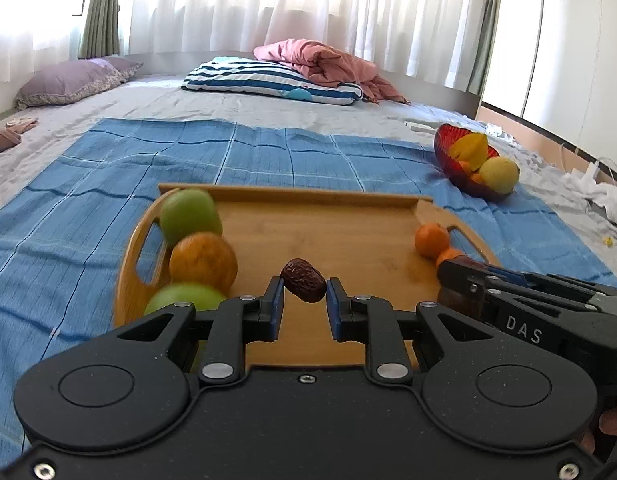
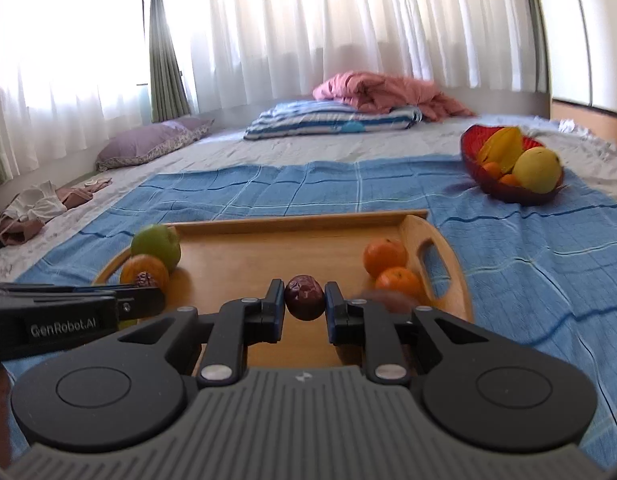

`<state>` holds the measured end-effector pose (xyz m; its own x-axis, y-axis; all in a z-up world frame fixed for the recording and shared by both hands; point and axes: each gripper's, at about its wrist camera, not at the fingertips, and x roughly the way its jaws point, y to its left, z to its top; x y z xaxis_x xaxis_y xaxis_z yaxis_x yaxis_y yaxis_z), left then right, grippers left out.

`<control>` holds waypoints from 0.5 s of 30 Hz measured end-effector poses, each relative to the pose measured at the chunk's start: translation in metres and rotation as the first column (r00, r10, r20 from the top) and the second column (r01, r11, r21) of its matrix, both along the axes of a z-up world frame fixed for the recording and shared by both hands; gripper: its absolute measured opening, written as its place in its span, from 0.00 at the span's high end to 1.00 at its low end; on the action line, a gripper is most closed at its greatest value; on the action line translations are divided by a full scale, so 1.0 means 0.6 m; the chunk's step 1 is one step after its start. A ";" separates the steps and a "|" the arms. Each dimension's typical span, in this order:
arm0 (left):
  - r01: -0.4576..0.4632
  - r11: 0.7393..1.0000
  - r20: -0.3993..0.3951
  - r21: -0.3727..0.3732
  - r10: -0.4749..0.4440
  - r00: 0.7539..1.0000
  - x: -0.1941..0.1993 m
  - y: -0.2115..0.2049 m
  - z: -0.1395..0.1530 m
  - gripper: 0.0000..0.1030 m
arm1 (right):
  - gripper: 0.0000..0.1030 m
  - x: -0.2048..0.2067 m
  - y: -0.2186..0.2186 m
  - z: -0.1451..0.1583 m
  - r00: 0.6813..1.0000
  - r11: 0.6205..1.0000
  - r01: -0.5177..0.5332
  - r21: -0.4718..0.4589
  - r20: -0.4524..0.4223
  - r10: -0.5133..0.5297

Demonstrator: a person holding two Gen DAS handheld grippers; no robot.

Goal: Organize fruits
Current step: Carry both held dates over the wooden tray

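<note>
My left gripper [image 1: 305,286] is shut on a wrinkled brown date [image 1: 303,285], held above the wooden tray [image 1: 308,216]. My right gripper [image 2: 304,298] is shut on a second reddish-brown date [image 2: 304,297] over the same tray [image 2: 268,248]. On the tray's left side lie two green apples [image 1: 189,214] with an orange fruit [image 1: 202,260] between them. Two small tangerines [image 1: 431,239] sit at the tray's right end. The right gripper shows in the left wrist view at lower right [image 1: 460,280]; the left gripper shows at the left edge of the right wrist view [image 2: 148,300].
A red glass bowl [image 2: 474,144] on the blue cloth [image 2: 268,188] at far right holds a starfruit, a yellow fruit and small oranges. Striped and purple pillows, a pink blanket and loose clothes lie farther back on the bed. Curtains hang behind.
</note>
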<state>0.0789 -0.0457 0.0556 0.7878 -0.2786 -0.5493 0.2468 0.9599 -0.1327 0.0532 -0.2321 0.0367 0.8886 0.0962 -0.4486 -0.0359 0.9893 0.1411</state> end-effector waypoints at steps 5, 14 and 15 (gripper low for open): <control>-0.002 1.000 -0.077 -0.011 0.002 0.997 0.073 -0.002 0.011 0.79 | 0.76 0.081 -0.008 0.017 0.992 0.999 -0.007 0.037 -0.130 0.011; -0.010 0.998 -0.148 0.061 0.019 0.989 0.143 -0.018 -0.014 0.79 | 0.76 0.156 -0.017 0.003 0.969 1.000 0.020 0.002 -0.248 -0.019; -0.009 0.998 -0.152 0.066 0.019 0.988 0.144 -0.021 -0.018 0.79 | 0.76 0.157 -0.016 0.002 0.968 1.000 0.018 -0.009 -0.251 -0.020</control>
<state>0.1654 -0.0582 0.0449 0.6970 -0.2281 -0.6798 0.2150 0.9709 -0.1053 0.1476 -0.2416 0.0378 0.7489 0.0767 -0.6582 0.0189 0.9904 0.1368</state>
